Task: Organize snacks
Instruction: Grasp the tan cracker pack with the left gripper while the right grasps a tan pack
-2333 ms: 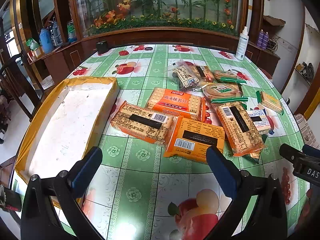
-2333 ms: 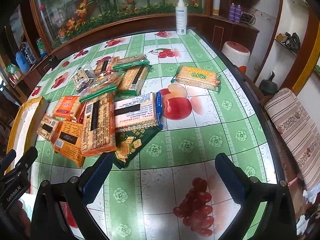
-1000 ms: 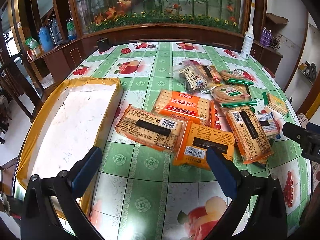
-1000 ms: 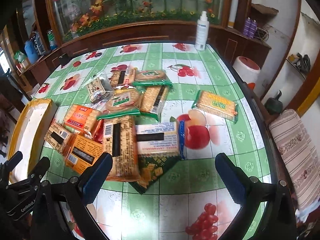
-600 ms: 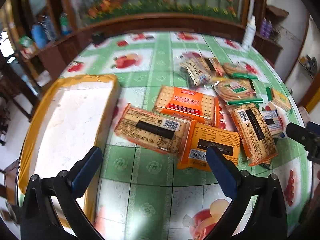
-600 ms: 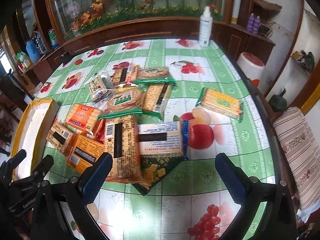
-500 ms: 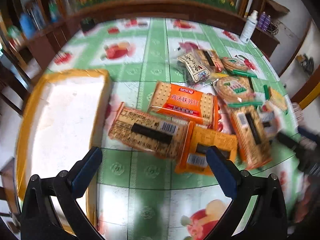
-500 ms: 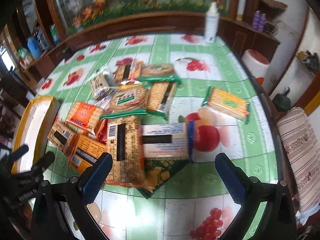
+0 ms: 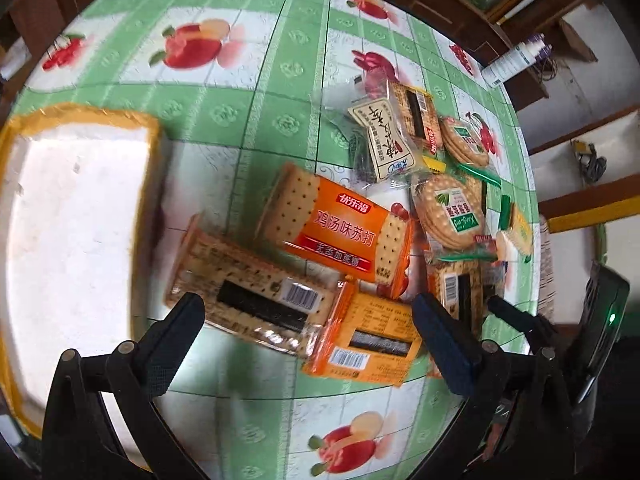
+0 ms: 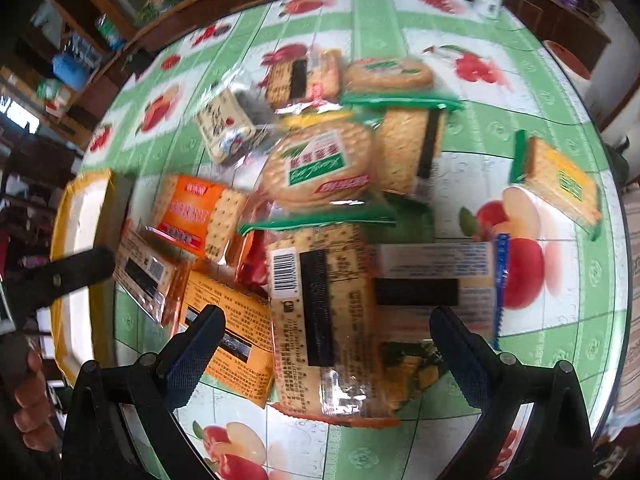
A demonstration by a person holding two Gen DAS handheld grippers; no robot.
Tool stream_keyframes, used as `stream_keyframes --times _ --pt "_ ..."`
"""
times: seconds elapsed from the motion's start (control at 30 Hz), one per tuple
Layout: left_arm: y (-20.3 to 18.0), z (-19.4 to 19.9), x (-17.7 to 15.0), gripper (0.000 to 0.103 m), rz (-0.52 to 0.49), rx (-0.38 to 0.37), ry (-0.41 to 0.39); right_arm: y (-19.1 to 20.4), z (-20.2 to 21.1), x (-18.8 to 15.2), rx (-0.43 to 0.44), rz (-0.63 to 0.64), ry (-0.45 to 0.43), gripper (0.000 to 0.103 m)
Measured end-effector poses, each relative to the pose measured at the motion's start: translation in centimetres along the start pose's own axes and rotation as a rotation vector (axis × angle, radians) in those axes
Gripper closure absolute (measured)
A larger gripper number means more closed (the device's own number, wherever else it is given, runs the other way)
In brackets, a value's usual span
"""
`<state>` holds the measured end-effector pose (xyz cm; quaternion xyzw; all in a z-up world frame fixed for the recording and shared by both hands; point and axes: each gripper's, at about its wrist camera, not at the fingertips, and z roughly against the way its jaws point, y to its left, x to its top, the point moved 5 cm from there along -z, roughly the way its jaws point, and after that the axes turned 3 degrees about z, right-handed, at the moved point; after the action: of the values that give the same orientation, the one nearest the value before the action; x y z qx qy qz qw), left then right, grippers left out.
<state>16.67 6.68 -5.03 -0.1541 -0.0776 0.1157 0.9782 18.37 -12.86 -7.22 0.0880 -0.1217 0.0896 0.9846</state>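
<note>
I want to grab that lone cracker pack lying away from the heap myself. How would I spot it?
Start at the snack pile on the green fruit-print table. Look right of the heap, beside the printed apple: a yellow cracker pack with a green end lies alone, touching no other snack.

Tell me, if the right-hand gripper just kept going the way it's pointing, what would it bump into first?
Most likely the long speckled cracker pack with the barcode: it lies between the open fingers of the right gripper, on top of the snack pile. Depth is hard to judge, but nothing else appears in the way.
</note>
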Motion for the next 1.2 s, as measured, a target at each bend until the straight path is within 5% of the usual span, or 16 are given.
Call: stream_keyframes --times 0.17,0.37,0.47,0.53,0.6,0.77,0.9,1.07,1.17,1.2 --pt "-0.2 -1.6 -0.5 0.0 0.063 -0.038 0.016 0.4 -0.6 0.3 -0.03 0.04 0.012 0.007" --pt "2.0 -1.7 -1.6 0.0 0.309 -0.035 -0.053 0.5 -0.5 0.4 -0.09 0.089 0.022 0.025" --pt "3.6 -2.3 -2.6 0.0 0.457 0.017 -0.027 0.6 -0.5 0.5 -0.109 0.114 0.026 0.027" --pt "4.6 -3.1 -3.4 0.0 0.578 -0.032 -0.005 0.9 -0.5 0.5 -0.115 0.134 0.032 0.032" --pt "4.6 -3.1 -3.1 0.0 0.596 -0.02 -0.032 1.1 -0.5 0.5 -0.114 0.136 0.034 0.037" --pt "5.5 -3.6 -2.9 0.0 0.676 0.136 -0.024 1.4 -0.5 0.3 -0.097 0.158 0.039 0.044" --pt "5.9 -4.6 -3.5 0.0 0.71 0.287 0.072 1.2 -0.4 0.3 -0.093 0.161 0.03 0.046" --pt "5.1 -5.0 -3.6 0.001 0.689 0.308 0.101 0.7 -0.1 0.2 -0.083 0.146 0.013 0.046" --pt "4.2 -3.6 -3.8 0.027 0.689 0.316 0.032 0.5 0.0 0.0 -0.078 0.136 0.006 0.046" --pt "3.3 -2.7 -3.6 0.051 0.661 0.31 -0.02 0.4 0.1 0.0 -0.074 0.128 0.003 0.046"
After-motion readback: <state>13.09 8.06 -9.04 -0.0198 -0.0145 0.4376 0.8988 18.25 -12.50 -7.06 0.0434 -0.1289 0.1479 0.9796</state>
